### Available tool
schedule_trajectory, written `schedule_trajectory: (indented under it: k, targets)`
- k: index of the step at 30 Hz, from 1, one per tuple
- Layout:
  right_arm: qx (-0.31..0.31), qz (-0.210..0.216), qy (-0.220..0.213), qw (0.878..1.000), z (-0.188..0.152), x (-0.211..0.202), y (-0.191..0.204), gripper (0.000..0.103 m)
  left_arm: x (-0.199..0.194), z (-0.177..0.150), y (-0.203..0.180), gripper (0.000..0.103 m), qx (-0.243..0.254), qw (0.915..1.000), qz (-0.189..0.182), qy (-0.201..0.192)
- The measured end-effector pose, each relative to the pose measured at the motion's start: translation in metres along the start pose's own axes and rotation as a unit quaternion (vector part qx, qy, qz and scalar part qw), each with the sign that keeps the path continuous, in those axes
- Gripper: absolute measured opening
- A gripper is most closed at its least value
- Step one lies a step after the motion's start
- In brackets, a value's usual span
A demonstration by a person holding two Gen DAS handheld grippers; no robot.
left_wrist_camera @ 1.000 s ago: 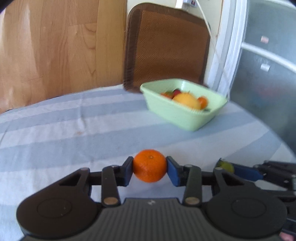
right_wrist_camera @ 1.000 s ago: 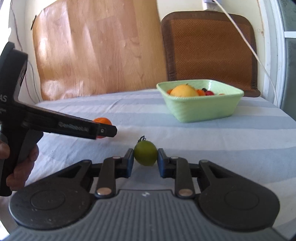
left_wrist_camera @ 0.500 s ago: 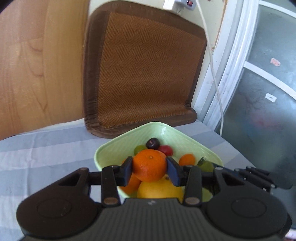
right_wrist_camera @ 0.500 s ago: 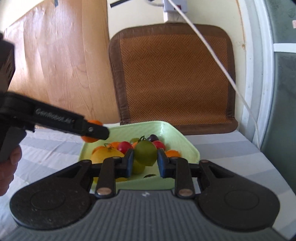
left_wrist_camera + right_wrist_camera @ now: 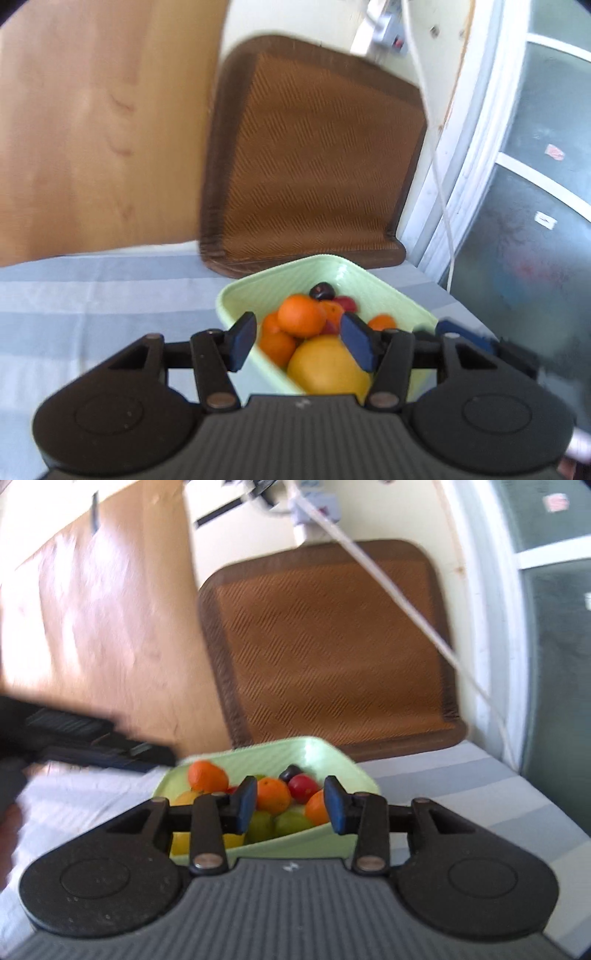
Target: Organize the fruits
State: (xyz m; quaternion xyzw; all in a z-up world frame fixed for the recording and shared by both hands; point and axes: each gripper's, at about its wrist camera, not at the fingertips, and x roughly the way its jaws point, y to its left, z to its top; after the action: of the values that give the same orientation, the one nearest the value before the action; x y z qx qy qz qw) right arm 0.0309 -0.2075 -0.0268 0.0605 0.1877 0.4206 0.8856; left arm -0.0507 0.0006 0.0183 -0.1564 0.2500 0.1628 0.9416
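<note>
Left wrist: both grippers' jaws just opening, probably empty, above fruit bowl [image 5: 236, 295]

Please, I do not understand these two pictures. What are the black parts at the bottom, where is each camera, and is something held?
Each picture comes from a camera fixed on a hand-held gripper, looking forward along its two fingers. The black parts are those tools: left gripper, right gripper. Both have just been opening; their blue pads stand apart and press nothing, so nothing is held. Below them a green bowl sits on a striped tablecloth, filled with fruit, such as an orange and a large yellow fruit.
</note>
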Motion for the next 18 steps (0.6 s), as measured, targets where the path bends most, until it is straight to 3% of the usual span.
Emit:
schedule_trajectory:
  k: [4, 8, 12, 16, 18]
  targets:
    - [0.077, -0.025, 0.012, 0.997, -0.016, -0.026, -0.010, 0.043, -0.033, -0.036, -0.011, 0.067, 0.033, 0.9986, 0.041, -0.004]
    - [0.111, -0.034, 0.032, 0.993, -0.036, -0.060, 0.003, 0.044, -0.052, -0.066, -0.024, 0.070, 0.069, 0.9936, 0.088, 0.013]
    - [0.139, -0.026, 0.051, 0.989, -0.054, -0.091, 0.020, 0.048, -0.078, -0.085, -0.028, 0.082, 0.069, 0.9929, 0.097, 0.010]
    - [0.124, -0.017, 0.075, 0.989, -0.060, -0.107, 0.038, 0.048, -0.104, -0.099, -0.030, 0.103, 0.063, 0.9924, 0.105, -0.009]
    - [0.120, -0.009, 0.078, 0.990, -0.060, -0.112, 0.046, 0.051, -0.115, -0.105, -0.031, 0.103, 0.064, 0.9917, 0.110, -0.018]
